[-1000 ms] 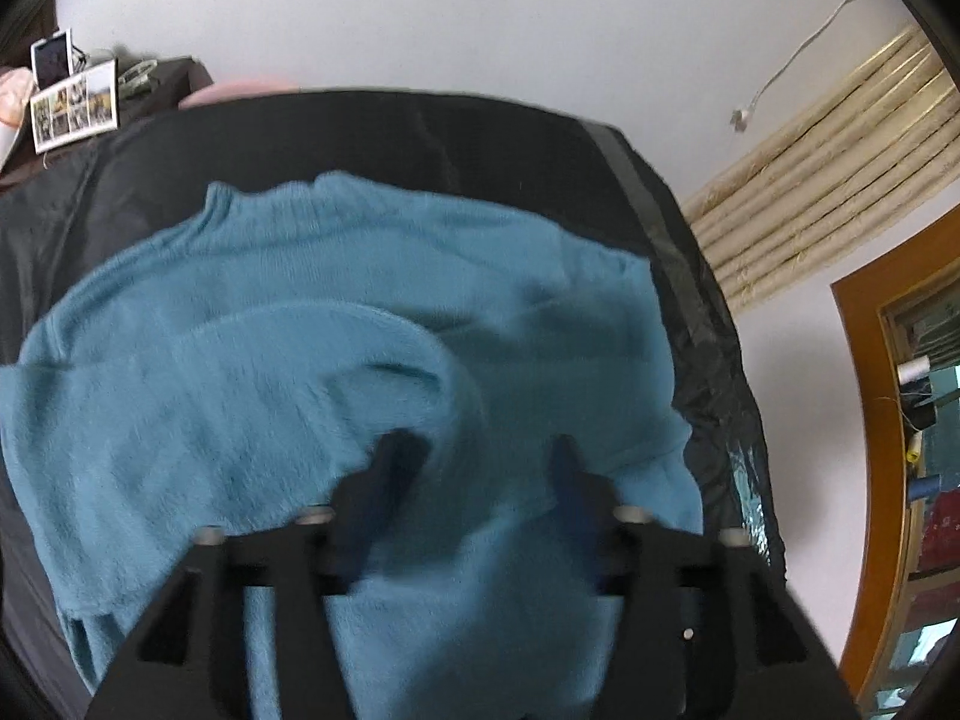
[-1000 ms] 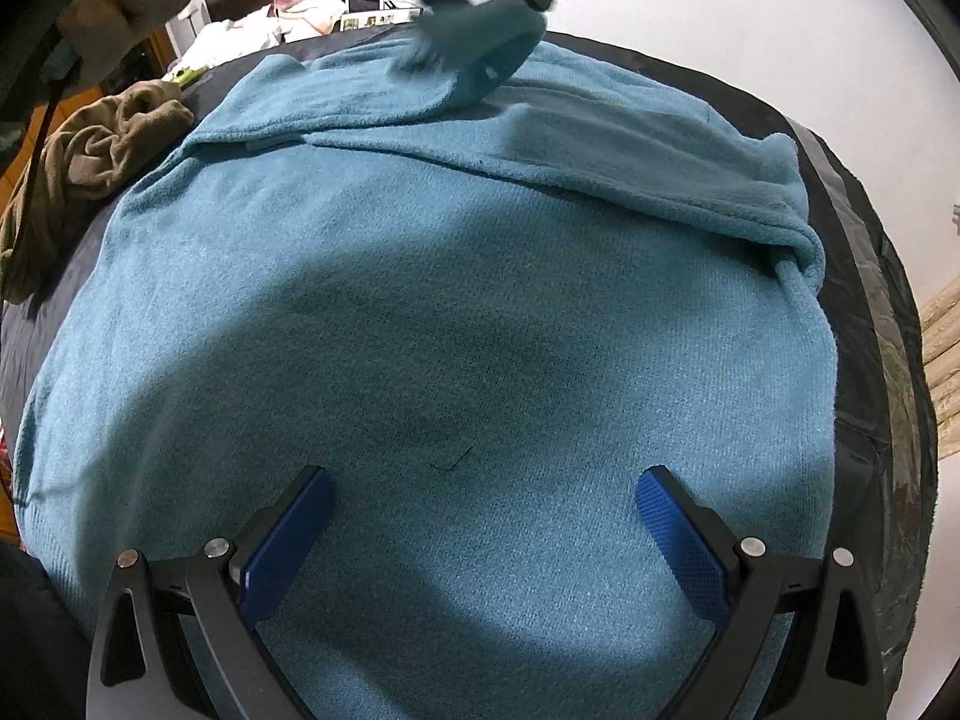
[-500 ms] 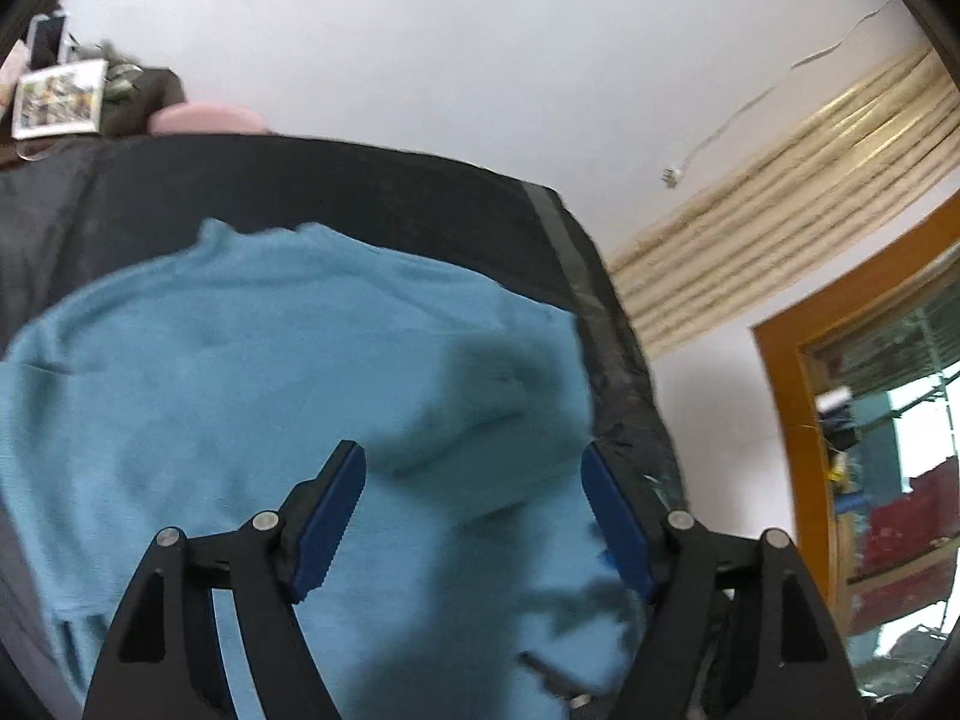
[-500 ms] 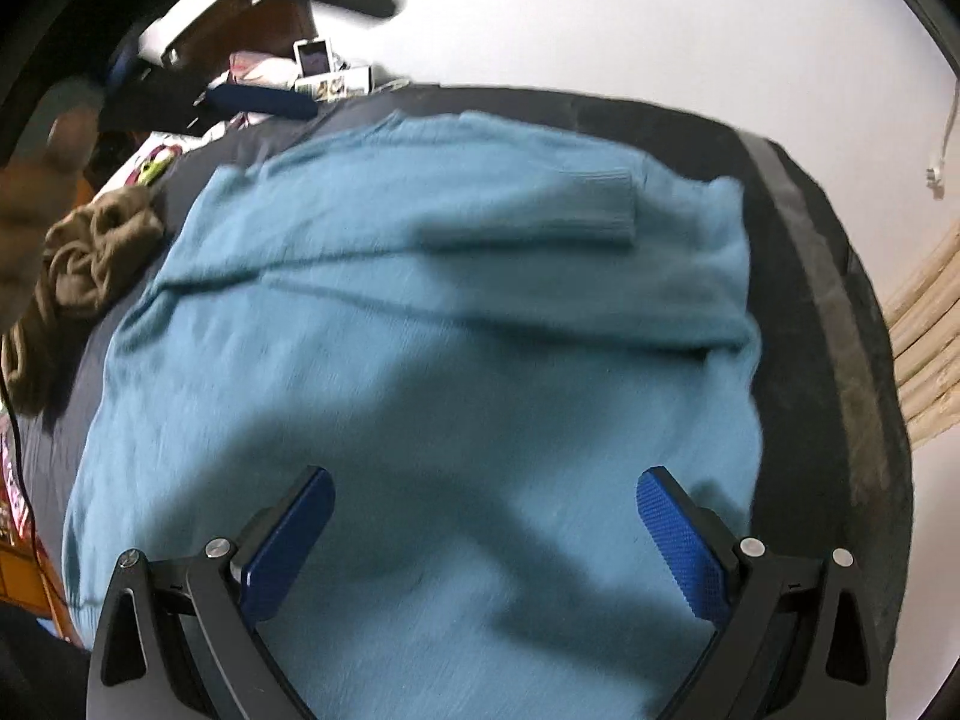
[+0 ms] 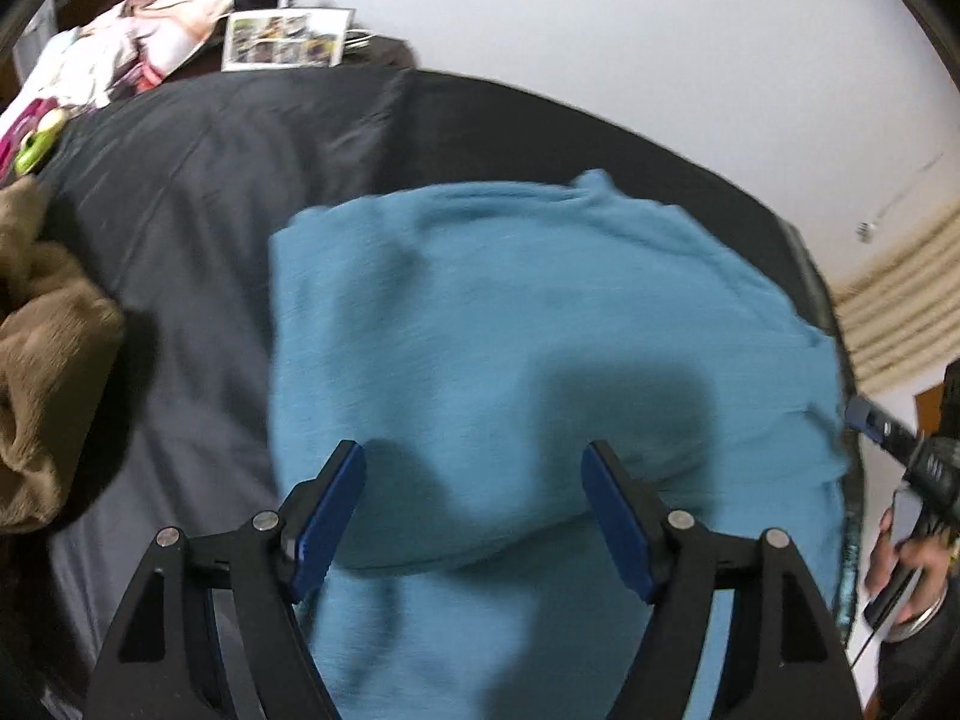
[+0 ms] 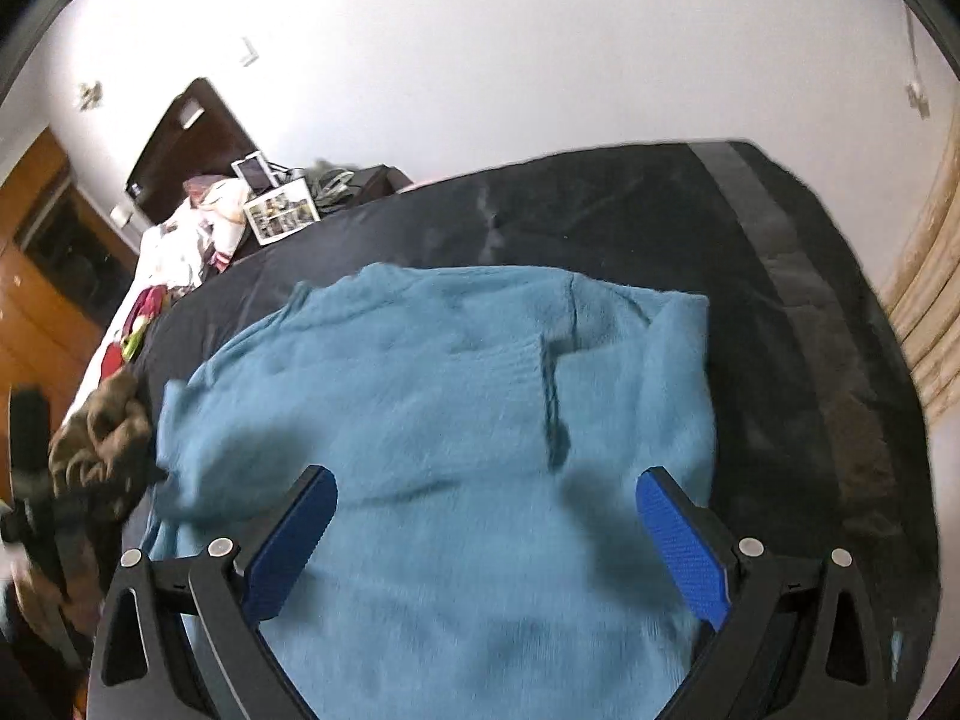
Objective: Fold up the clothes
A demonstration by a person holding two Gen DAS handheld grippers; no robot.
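A teal knitted sweater [image 5: 540, 312] lies on a black bed cover [image 5: 210, 180], one sleeve folded across its chest, the ribbed cuff [image 6: 528, 360] near the middle. My left gripper [image 5: 474, 480] hovers open above the sweater's left part, with nothing between its blue pads. Over the lower body of the sweater [image 6: 450, 390], my right gripper [image 6: 486, 516] also stands open and empty. The right gripper [image 5: 900, 438] and the hand holding it show at the right edge of the left wrist view. A dark blur at the left edge of the right wrist view is the left gripper [image 6: 30, 480].
A crumpled brown garment [image 5: 42, 360] lies on the bed, left of the sweater. Behind it sit a pile of light clothes [image 6: 192, 228] and a photo print [image 5: 282, 39]. Bare bed cover [image 6: 780, 330] runs along the right, with a white wall behind.
The left gripper let go of the sleeve, which now lies across the chest, and swung left with its jaws wider. The right gripper drew back, so more bed and wall show.
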